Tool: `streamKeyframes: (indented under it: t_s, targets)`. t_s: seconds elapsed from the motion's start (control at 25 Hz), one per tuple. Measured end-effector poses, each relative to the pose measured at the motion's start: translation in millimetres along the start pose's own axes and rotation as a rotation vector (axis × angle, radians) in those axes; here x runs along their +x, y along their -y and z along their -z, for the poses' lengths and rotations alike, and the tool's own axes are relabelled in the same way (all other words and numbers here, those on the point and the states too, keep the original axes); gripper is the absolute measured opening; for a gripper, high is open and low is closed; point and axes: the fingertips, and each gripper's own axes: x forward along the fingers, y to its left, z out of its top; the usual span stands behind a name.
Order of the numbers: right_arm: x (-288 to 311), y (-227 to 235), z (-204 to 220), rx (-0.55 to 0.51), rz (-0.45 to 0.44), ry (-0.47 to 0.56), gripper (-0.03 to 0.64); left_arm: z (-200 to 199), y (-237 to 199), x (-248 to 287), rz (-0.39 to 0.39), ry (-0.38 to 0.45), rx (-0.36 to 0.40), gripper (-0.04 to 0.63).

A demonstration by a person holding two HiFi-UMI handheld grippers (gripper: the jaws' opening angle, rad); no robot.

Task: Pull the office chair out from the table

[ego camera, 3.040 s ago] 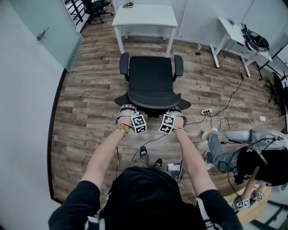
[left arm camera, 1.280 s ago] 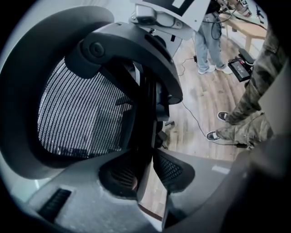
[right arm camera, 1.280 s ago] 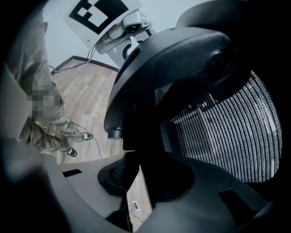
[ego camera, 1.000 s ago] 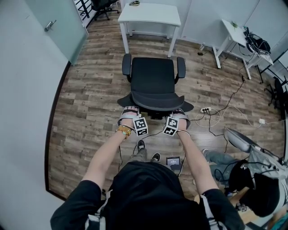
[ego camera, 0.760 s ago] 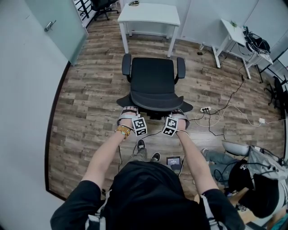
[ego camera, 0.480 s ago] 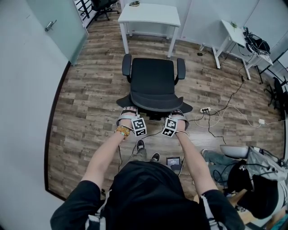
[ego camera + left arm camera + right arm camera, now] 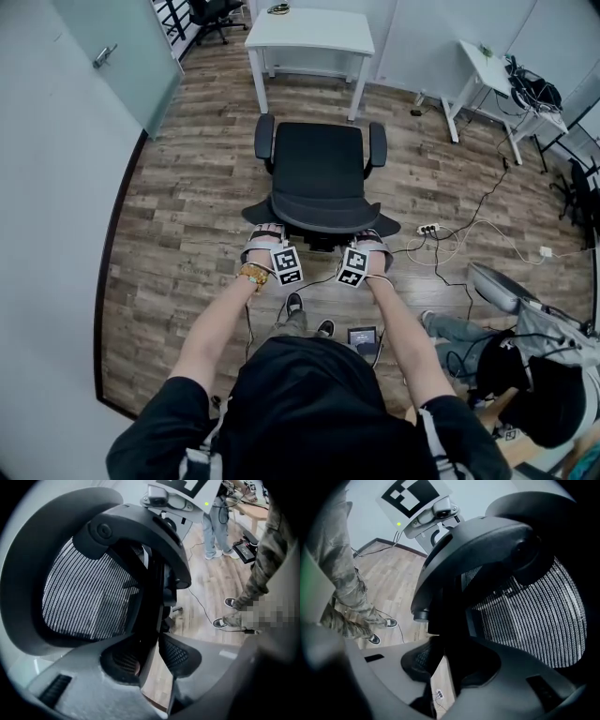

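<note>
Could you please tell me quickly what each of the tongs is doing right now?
Left tongs: open, just been opening, chair backrest between them.
Right tongs: closed on the chair backrest.

The wood-plank floor (image 7: 187, 206) carries the office chair (image 7: 319, 173), which stands on it near the middle. Beyond the chair stands a white table (image 7: 309, 33), apart from it. Beyond and to the right of the chair is a second white desk (image 7: 487, 70). Just right of the chair lies a power strip (image 7: 429, 229) with cables (image 7: 478, 202) trailing off. On the near side of the chair are a pair of shoes (image 7: 294, 305) and a small dark box (image 7: 361, 336).
</note>
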Motion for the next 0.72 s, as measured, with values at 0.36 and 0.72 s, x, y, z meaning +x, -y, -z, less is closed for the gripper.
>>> streamKeyframes:
  t_s: [0.36,0.72]
  targets:
    - [-1,7,0,0.016,-0.001,0.006,0.084,0,-9,-3,-0.046,0.056,-0.011,0.14]
    - [-13,11,-3,0.076,0.026,0.039,0.109,1,-18,-28,-0.122,0.111,-0.115,0.149]
